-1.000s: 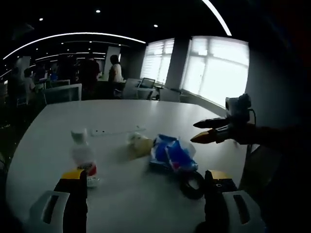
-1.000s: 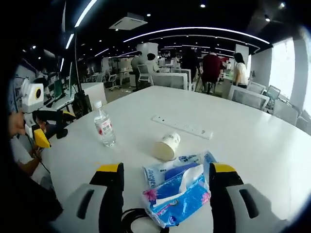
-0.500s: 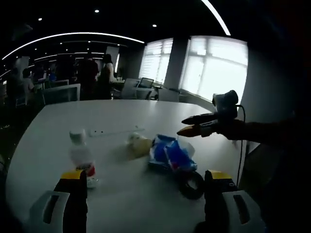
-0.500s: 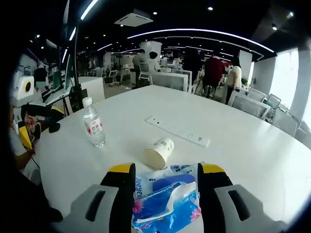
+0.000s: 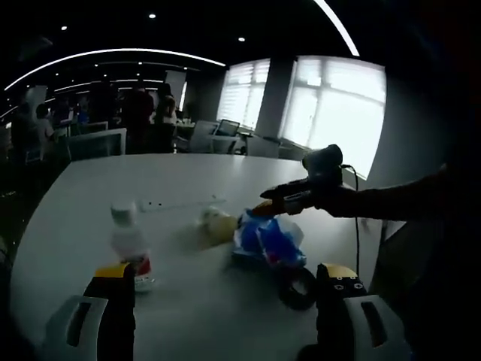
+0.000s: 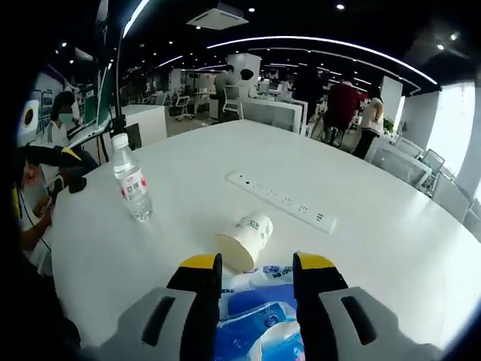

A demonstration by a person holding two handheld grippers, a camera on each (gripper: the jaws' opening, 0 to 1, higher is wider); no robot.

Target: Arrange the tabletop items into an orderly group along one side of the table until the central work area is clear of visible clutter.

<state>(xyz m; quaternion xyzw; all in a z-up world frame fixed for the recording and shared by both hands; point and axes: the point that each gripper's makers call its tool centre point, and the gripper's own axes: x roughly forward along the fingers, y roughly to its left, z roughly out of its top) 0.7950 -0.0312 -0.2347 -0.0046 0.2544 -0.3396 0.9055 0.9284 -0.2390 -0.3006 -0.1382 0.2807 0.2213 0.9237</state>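
One white worktop is seen, carrying five loose items. One water bottle with a red-and-white label is stood upright near the worktop's edge, and in the left gripper view the bottle is found just beyond the left tool, whose two jaws are spread wide with nothing between them. One paper cup is laid on its side near the middle, touching one blue tissue pack. One white power strip is laid flat farther back, well apart from the cup. One black tape roll is seen lying just beside the tissue pack. The right tool is held with its jaws narrowed around the tissue pack; whether the pack is actually gripped cannot be told. In the left gripper view the right tool is seen at the top of the pack
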